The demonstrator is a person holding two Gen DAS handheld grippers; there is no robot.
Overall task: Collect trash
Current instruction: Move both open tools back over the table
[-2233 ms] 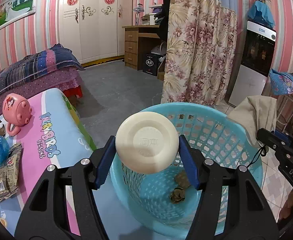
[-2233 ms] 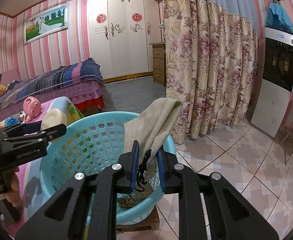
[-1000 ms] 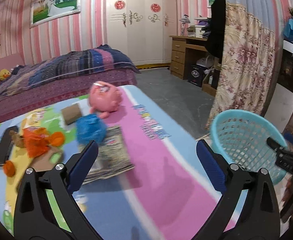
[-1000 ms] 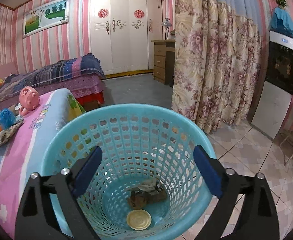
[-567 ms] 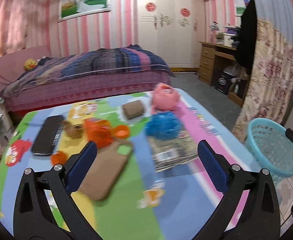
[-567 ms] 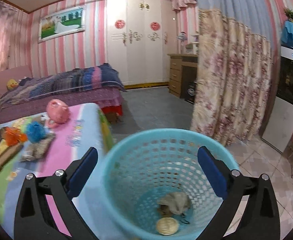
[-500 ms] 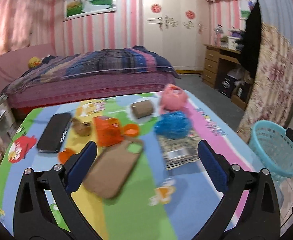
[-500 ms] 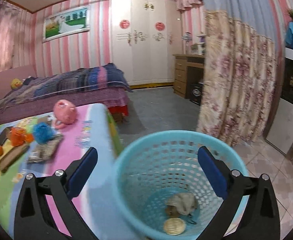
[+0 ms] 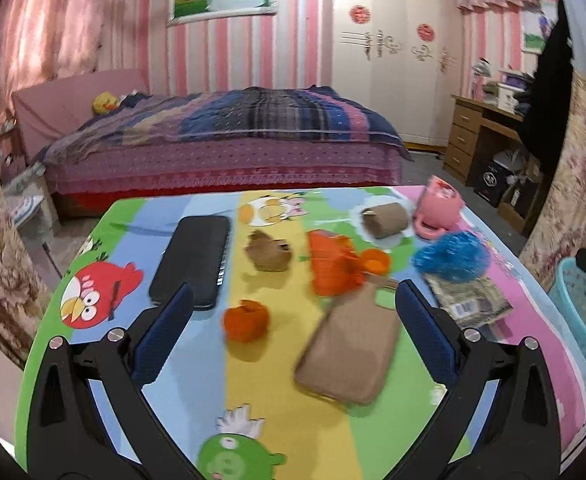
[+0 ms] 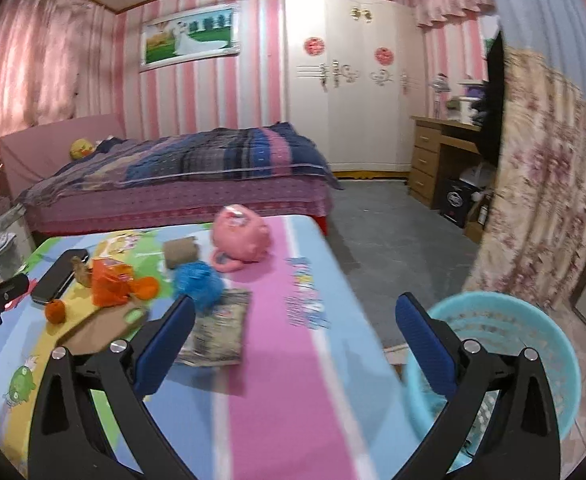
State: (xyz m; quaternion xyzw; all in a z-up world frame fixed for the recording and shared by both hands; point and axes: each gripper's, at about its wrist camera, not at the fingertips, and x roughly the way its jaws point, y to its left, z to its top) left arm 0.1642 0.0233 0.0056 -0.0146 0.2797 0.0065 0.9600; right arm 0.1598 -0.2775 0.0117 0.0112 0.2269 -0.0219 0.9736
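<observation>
My left gripper (image 9: 291,328) hangs open and empty above the cartoon-print table (image 9: 105,360). Under it lie an orange wrapper (image 9: 331,264), an orange peel piece (image 9: 246,319), a brown crumpled scrap (image 9: 269,255), a tan flat pouch (image 9: 351,352), a blue mesh ball (image 9: 451,257) and foil snack packets (image 9: 469,300). My right gripper (image 10: 291,340) is open and empty over the table's pink end, left of the turquoise basket (image 10: 533,340). The blue mesh ball (image 10: 197,280) and the foil packets (image 10: 217,332) lie just beyond its left finger.
A black keyboard-like case (image 9: 195,262), a cardboard roll (image 9: 385,220) and a pink pig cup (image 9: 439,206) also sit on the table. The basket (image 9: 585,304) stands off the table's right end. A bed (image 10: 181,176) lies behind, a floral curtain (image 10: 549,200) at right.
Both grippers dropped their loads into the basket and opened. Both have since swung left, away from the basket and toward the table; the left one now faces the litter.
</observation>
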